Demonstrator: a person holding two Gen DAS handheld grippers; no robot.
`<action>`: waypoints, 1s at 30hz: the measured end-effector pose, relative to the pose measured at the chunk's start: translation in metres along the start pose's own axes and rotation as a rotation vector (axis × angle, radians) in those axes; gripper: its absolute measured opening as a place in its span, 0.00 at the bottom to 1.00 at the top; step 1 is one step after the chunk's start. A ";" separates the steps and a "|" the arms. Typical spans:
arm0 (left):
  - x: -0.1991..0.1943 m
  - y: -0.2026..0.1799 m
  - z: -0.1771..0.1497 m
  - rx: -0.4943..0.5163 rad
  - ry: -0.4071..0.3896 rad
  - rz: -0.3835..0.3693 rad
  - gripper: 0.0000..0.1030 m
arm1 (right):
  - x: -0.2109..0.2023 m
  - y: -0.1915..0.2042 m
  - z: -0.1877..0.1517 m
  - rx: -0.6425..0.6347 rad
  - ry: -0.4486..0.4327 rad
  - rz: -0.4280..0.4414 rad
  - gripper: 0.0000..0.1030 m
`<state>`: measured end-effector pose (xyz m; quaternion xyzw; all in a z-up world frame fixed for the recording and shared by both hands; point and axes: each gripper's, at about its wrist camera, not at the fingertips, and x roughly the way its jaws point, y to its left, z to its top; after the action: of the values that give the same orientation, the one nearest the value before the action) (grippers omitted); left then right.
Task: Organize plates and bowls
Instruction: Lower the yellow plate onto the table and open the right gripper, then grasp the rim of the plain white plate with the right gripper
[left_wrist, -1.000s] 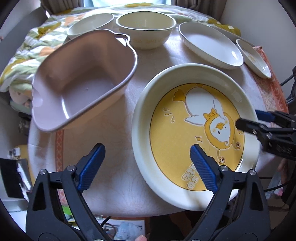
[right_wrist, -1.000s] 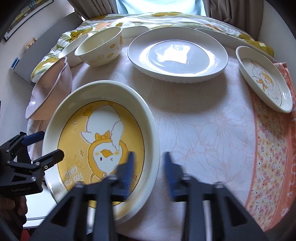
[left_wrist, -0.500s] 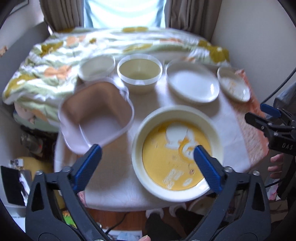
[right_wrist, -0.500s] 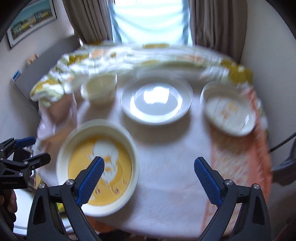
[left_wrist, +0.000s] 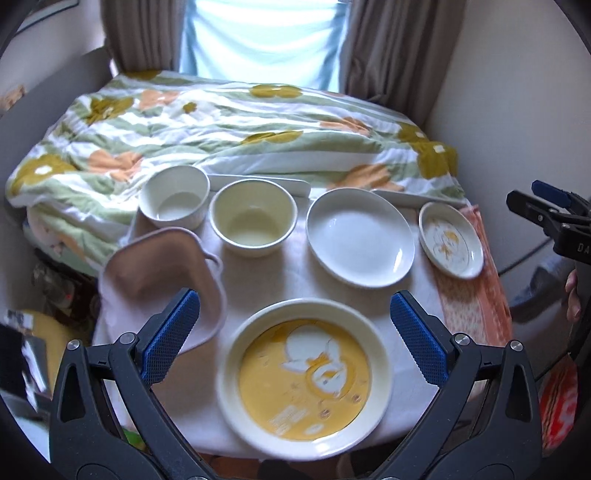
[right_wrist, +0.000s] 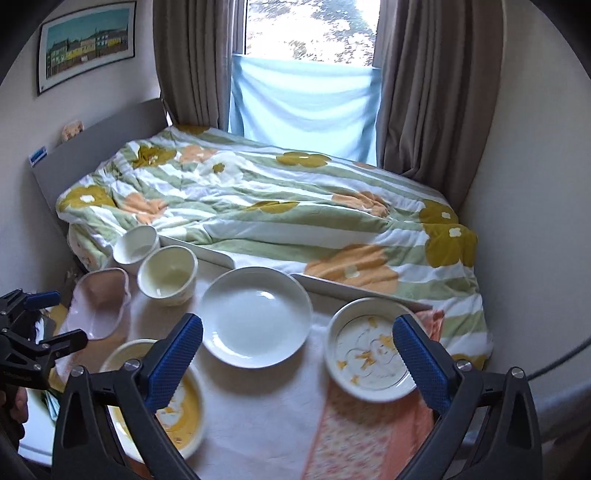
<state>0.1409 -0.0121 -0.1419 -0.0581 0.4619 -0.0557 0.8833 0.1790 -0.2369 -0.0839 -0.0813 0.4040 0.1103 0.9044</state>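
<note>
A yellow duck plate (left_wrist: 304, 380) lies at the near edge of the small table (left_wrist: 291, 273), also in the right wrist view (right_wrist: 184, 406). Behind it stand a pink square dish (left_wrist: 159, 273), a white bowl (left_wrist: 173, 201), a cream bowl (left_wrist: 253, 218), a white plate (left_wrist: 360, 236) and a small duck plate (left_wrist: 450, 240). My left gripper (left_wrist: 295, 332) is open and empty, high above the yellow plate. My right gripper (right_wrist: 299, 350) is open and empty above the table, between the white plate (right_wrist: 256, 317) and the small duck plate (right_wrist: 369, 354).
A bed with a flowered quilt (right_wrist: 277, 206) runs behind the table up to the curtained window (right_wrist: 306, 96). An orange flowered cloth (right_wrist: 369, 435) covers the table's right side. Walls stand close on both sides.
Both grippers have pulled up and back from the yellow duck plate, so the whole table and the bed now show. The right gripper's jaws have opened wide. The plate stays on the table.
</note>
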 end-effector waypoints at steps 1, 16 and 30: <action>0.008 -0.005 0.002 -0.027 0.003 0.012 1.00 | 0.009 -0.006 0.001 -0.012 0.019 0.021 0.99; 0.156 -0.022 0.019 -0.415 0.177 0.032 0.77 | 0.205 -0.044 0.012 -0.171 0.339 0.392 0.76; 0.213 -0.033 0.010 -0.430 0.256 0.085 0.27 | 0.265 -0.031 -0.013 -0.223 0.453 0.534 0.28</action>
<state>0.2689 -0.0762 -0.3034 -0.2176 0.5732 0.0742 0.7865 0.3499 -0.2343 -0.2894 -0.0936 0.5867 0.3650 0.7168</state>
